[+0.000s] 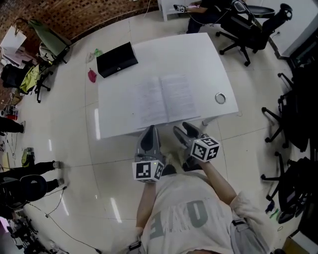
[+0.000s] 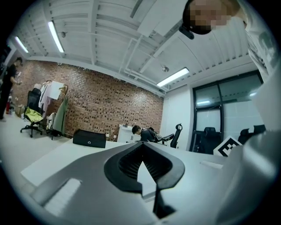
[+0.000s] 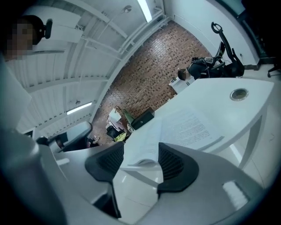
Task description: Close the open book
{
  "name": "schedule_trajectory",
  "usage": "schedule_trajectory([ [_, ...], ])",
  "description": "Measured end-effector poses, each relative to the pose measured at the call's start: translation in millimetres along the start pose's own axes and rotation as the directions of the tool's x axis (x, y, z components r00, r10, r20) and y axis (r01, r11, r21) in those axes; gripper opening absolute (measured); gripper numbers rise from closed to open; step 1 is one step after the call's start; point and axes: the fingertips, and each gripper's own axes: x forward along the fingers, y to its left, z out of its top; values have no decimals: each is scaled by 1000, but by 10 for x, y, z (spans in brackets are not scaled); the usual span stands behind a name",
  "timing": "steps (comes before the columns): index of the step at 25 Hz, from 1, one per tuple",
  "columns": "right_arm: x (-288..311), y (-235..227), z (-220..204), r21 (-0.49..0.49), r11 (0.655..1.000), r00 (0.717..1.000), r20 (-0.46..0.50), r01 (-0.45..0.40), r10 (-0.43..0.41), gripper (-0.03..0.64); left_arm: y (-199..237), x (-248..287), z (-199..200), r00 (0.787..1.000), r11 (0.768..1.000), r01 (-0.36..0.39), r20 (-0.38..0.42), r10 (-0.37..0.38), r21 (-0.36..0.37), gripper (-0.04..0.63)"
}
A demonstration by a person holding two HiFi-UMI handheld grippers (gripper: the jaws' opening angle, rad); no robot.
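Observation:
The open book [image 1: 164,99] lies flat with its white pages up in the middle of the white table [image 1: 198,54]. Both grippers hover just off the table's near edge, short of the book. My left gripper [image 1: 150,130] points at the book's left page, its jaws closed tip to tip with nothing between them [image 2: 141,151]. To its right, my right gripper [image 1: 185,129] is open and empty. In the right gripper view the book [image 3: 175,129] shows beyond the gap between the jaws [image 3: 140,160].
A black box [image 1: 117,59] sits on the table's far left corner. A round grommet [image 1: 220,98] is set in the table near its right edge. Black office chairs [image 1: 248,27] stand at the right, and a person [image 1: 201,10] sits at a far desk.

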Motion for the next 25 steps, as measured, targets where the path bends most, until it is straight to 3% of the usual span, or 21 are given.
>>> schedule_trajectory([
  [5, 280, -323, -312, 237, 971, 998, -54, 35, -23, 242, 146, 24, -146, 999, 1000, 4, -50, -5, -7, 18],
  [10, 423, -424, -434, 323, 944, 997, -57, 64, -48, 267, 247, 81, -194, 997, 1000, 23, -75, -23, 8, 17],
  [15, 498, -489, -403, 489, 870, 997, 5, 61, -72, 293, 333, 101, -264, 995, 999, 32, -95, -32, -2, 18],
  [20, 495, -526, -359, 567, 823, 996, 42, 42, -80, 308, 349, 135, -284, 994, 999, 43, -99, -43, -4, 18],
  [25, 573, -494, -331, 604, 797, 996, 53, 24, -71, 342, 407, 147, -275, 994, 999, 45, -95, -45, -3, 18],
])
